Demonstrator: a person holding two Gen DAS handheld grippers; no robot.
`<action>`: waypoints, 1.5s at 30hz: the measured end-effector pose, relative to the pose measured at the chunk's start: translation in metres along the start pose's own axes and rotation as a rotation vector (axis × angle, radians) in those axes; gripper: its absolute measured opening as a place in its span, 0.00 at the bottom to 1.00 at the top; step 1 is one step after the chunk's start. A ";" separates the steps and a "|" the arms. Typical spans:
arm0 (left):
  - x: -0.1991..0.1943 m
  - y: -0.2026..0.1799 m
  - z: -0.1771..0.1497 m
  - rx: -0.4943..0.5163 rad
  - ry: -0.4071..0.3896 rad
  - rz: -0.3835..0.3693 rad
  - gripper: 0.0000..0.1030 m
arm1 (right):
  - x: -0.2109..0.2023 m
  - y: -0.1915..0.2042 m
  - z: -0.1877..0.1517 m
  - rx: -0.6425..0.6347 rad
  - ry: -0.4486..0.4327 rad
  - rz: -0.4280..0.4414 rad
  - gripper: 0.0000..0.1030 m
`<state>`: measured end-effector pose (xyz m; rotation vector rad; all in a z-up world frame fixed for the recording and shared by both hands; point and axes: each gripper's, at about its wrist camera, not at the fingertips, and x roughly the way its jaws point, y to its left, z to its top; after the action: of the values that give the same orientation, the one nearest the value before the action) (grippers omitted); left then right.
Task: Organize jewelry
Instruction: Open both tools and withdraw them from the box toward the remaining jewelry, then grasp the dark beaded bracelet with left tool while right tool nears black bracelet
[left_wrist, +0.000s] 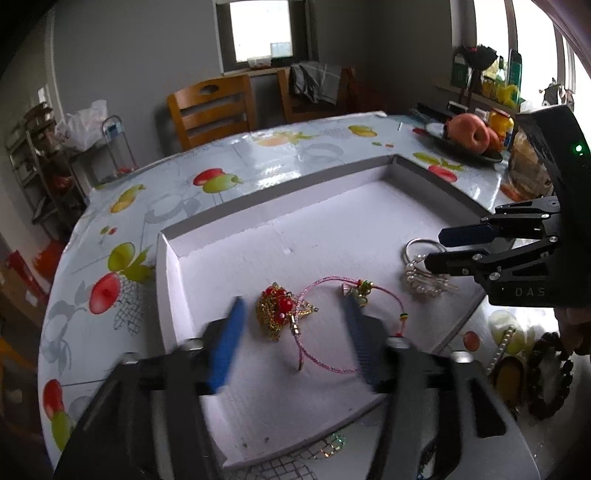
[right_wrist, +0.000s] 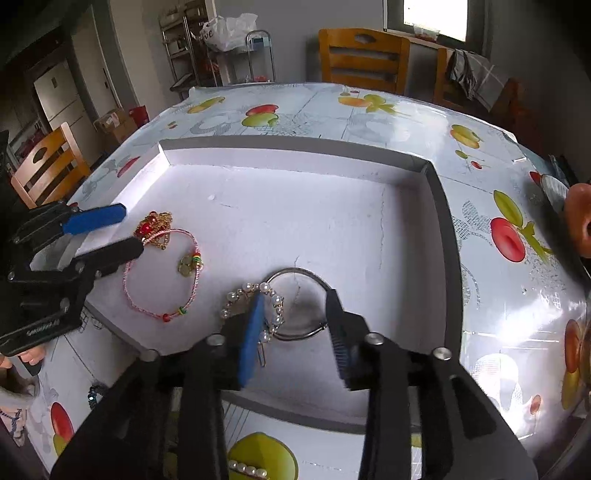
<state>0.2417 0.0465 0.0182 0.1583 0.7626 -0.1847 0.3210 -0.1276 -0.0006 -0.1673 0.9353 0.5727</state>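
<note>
A shallow white box (left_wrist: 167, 280) (right_wrist: 295, 147) lies on the fruit-print table. Inside it are a gold chain with red beads (left_wrist: 275, 308) (right_wrist: 155, 223), a pink cord bracelet (left_wrist: 317, 291) (right_wrist: 194, 284), a pearl hair clip (left_wrist: 421, 282) (right_wrist: 236, 295) and a silver bangle (left_wrist: 415, 243) (right_wrist: 295, 271). My left gripper (left_wrist: 294, 310) (right_wrist: 131, 230) is open just above the box floor, and the gold chain and part of the pink cord lie between its fingers. My right gripper (right_wrist: 295, 297) (left_wrist: 434, 248) is open over the bangle, its left finger beside the pearl clip.
More jewelry lies on the table outside the box: a dark bead bracelet (left_wrist: 550, 373), a pearl strand (left_wrist: 500, 347) and a pearl clip (right_wrist: 247, 469). A plate of apples (left_wrist: 469, 133) stands at the far right. Wooden chairs (left_wrist: 214, 107) stand behind the table.
</note>
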 end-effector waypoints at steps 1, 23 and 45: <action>-0.004 0.000 -0.001 0.001 -0.009 -0.001 0.73 | -0.004 -0.001 -0.001 0.002 -0.011 0.004 0.43; -0.071 -0.043 -0.066 0.075 -0.085 -0.123 0.81 | -0.087 -0.006 -0.083 0.015 -0.122 -0.004 0.57; -0.066 -0.118 -0.069 0.271 -0.023 -0.203 0.74 | -0.090 0.008 -0.148 -0.053 -0.035 -0.051 0.36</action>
<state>0.1227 -0.0470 0.0061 0.3349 0.7288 -0.4829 0.1702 -0.2123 -0.0152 -0.2273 0.8796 0.5522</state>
